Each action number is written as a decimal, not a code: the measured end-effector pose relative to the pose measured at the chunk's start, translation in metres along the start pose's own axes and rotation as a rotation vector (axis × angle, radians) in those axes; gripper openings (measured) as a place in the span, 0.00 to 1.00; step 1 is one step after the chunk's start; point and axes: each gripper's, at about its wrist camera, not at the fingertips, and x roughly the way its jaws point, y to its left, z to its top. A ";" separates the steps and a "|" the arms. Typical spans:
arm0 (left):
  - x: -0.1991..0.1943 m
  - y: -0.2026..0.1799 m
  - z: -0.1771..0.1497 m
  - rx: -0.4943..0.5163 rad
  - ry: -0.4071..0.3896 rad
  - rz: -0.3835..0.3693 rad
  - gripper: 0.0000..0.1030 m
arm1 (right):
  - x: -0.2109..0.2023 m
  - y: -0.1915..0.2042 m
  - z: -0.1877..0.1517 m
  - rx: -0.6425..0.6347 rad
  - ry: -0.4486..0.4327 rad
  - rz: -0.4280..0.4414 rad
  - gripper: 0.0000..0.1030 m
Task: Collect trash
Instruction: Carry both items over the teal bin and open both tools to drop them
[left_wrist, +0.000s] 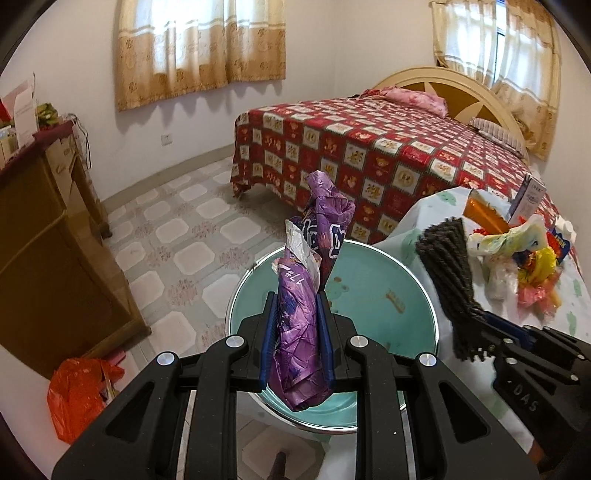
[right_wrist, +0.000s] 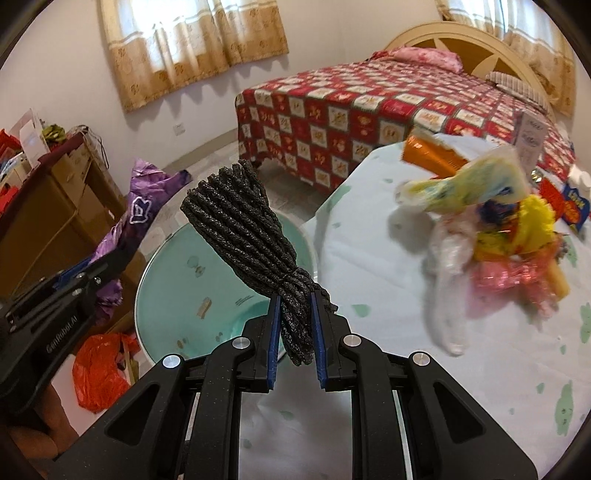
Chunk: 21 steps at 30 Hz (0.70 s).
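Observation:
My left gripper (left_wrist: 297, 301) is shut on a crumpled purple wrapper (left_wrist: 301, 332) and holds it upright over a teal bin (left_wrist: 384, 295) with a chrome rim. My right gripper (right_wrist: 293, 299) is shut on a bundle of dark grey cord (right_wrist: 243, 225) and holds it over the near edge of the same bin (right_wrist: 184, 288). The cord bundle also shows in the left wrist view (left_wrist: 448, 273), and the wrapper shows in the right wrist view (right_wrist: 136, 218). A heap of mixed trash (right_wrist: 509, 236) lies on the white table (right_wrist: 369, 258).
A bed with a red patterned cover (left_wrist: 369, 147) stands behind the table. A wooden cabinet (left_wrist: 48, 236) stands at left with a red plastic bag (left_wrist: 77, 395) on the floor beside it. An orange box (right_wrist: 428, 155) and a carton (right_wrist: 530, 140) lie on the table.

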 end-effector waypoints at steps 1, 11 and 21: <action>0.002 0.001 -0.001 -0.004 0.005 0.006 0.20 | 0.004 0.003 0.000 -0.006 0.006 -0.002 0.17; 0.019 0.005 -0.005 -0.013 0.048 0.027 0.20 | 0.034 0.014 0.000 -0.021 0.057 0.007 0.18; 0.027 0.004 -0.005 -0.013 0.067 0.033 0.21 | 0.043 0.017 0.001 -0.037 0.058 0.040 0.25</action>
